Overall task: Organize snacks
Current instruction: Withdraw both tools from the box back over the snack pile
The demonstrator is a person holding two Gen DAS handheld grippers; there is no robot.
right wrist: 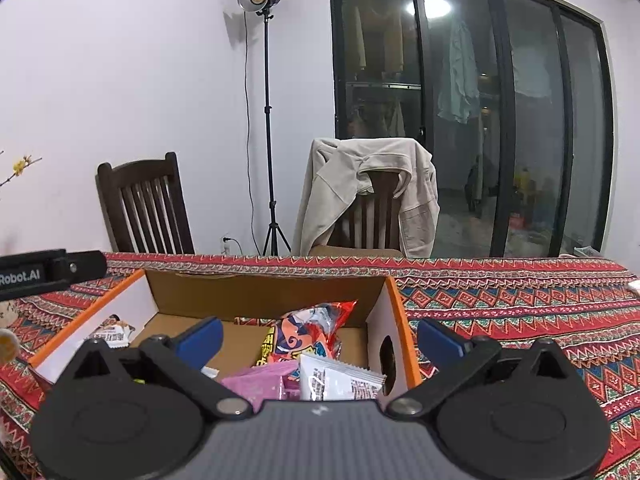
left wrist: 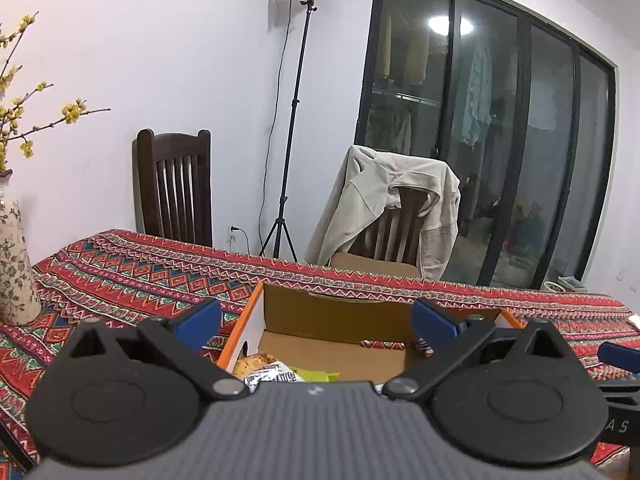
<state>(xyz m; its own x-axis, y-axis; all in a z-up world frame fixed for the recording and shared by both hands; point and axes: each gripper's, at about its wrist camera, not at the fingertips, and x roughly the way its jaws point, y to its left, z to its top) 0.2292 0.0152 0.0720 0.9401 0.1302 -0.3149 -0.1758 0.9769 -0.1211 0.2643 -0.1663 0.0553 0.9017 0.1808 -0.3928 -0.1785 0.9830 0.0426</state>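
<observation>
A cardboard box [left wrist: 240, 326] with an orange rim stands open on the patterned tablecloth. My left gripper [left wrist: 316, 322] hovers over its near side with its blue pads wide open and nothing pressed between them. Below it lie a brownish snack bag [left wrist: 256, 362], a white packet [left wrist: 274, 378] and a green packet [left wrist: 316, 376]. My right gripper [right wrist: 320, 340] is open too, above the box [right wrist: 396, 308]. Under it lie a red-orange snack bag [right wrist: 308, 332], a pink packet [right wrist: 260, 384] and a white packet [right wrist: 340, 380]. Another white packet [right wrist: 112, 332] leans at the box's left wall.
A flowered vase [left wrist: 12, 264] with yellow blossom twigs stands at the table's left. Beyond the table's far edge are a dark wooden chair [left wrist: 176, 196], a chair draped with a beige jacket [left wrist: 392, 208], a light stand [left wrist: 296, 120] and glass doors [left wrist: 500, 140].
</observation>
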